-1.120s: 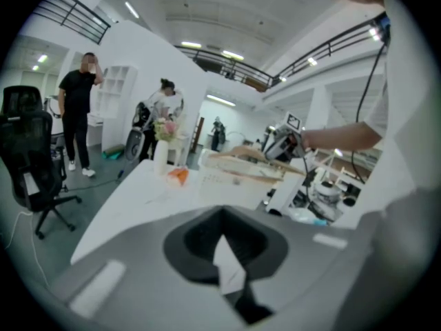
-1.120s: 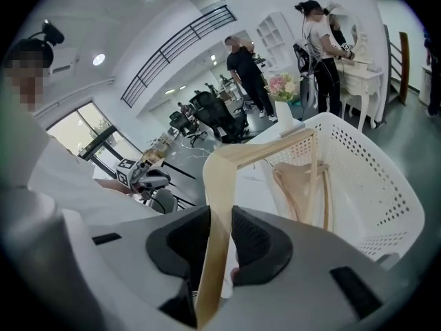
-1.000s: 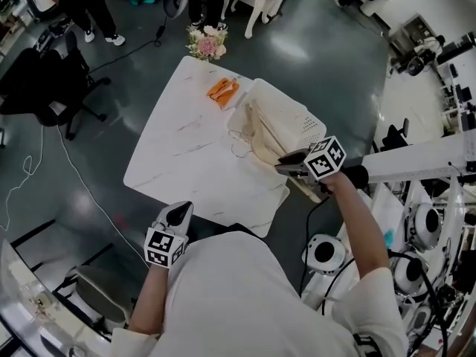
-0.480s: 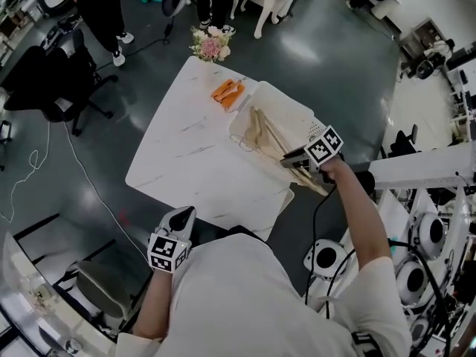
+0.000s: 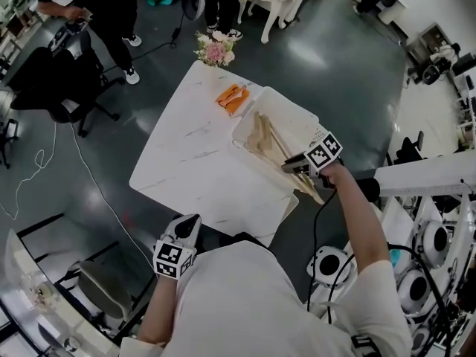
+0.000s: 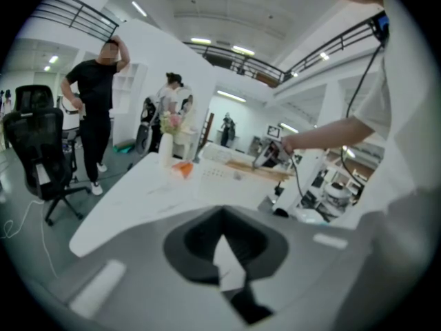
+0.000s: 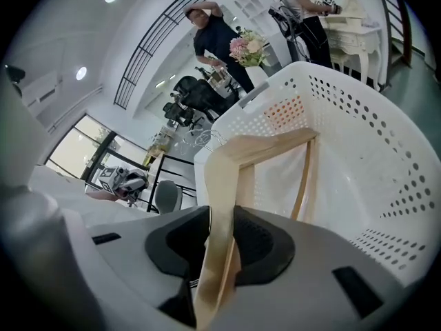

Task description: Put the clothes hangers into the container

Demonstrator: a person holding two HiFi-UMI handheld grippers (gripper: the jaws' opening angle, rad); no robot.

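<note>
Two grippers show at the white marble-patterned table (image 5: 190,162). Nearest, at its near edge, the left gripper (image 5: 186,227) is clenched on nothing, its jaws together. Farther off on the right, the right gripper (image 5: 291,163) grasps one arm of a pale wooden clothes hanger (image 7: 224,185), whose far end reaches into the white perforated plastic basket (image 5: 299,120) on the table's right side. Beyond the basket lie small orange pieces (image 5: 232,99). At the far corner stands a bunch of pink and white flowers (image 5: 216,49).

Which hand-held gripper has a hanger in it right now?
The right hand-held gripper, at the basket: its jaws clamp a wooden hanger. The left hand-held gripper, by the table's near edge, holds nothing.
</note>
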